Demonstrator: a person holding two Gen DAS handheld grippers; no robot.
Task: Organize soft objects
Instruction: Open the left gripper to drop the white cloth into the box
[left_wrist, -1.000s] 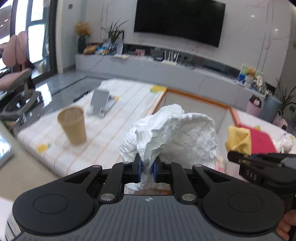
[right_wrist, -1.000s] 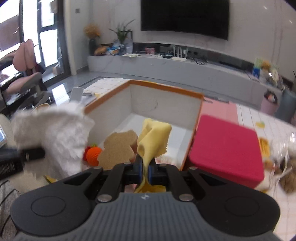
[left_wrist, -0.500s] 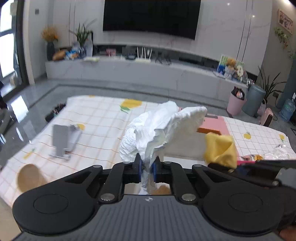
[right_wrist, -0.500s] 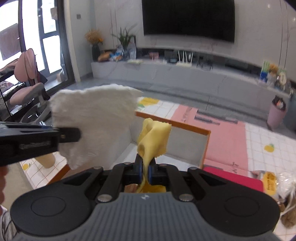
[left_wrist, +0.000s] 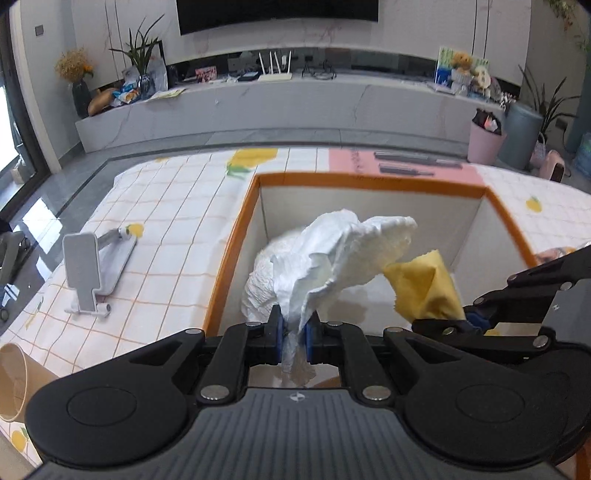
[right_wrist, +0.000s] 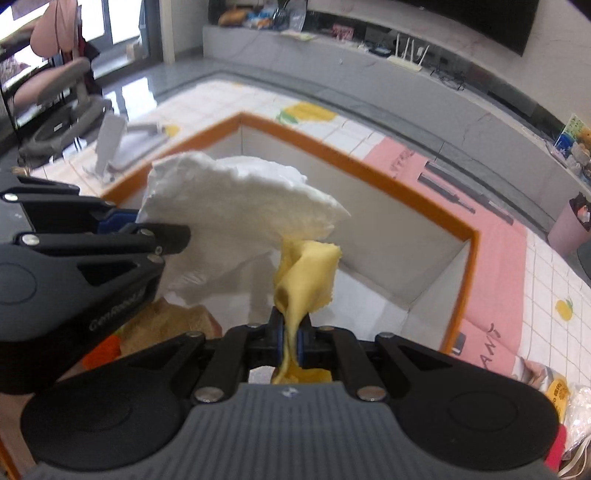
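White crumpled cloth (left_wrist: 332, 254) hangs pinched in the closed left gripper (left_wrist: 293, 338), above the orange-rimmed box (left_wrist: 236, 236); beside it on the right, the yellow cloth (right_wrist: 304, 273) is clamped in the closed right gripper (right_wrist: 290, 345). To finish well, I would lower each past the rim before letting go, one at a time, since the cloths nearly touch. A brown toy (right_wrist: 166, 325) already lies at the near left; a phone stand (left_wrist: 92, 269) and paper cup (left_wrist: 14, 380) sit on the table, clear of the path.

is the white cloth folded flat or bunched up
Bunched up. The white cloth is crumpled into loose folds, pinched in the shut left claw and held over the orange-rimmed box.
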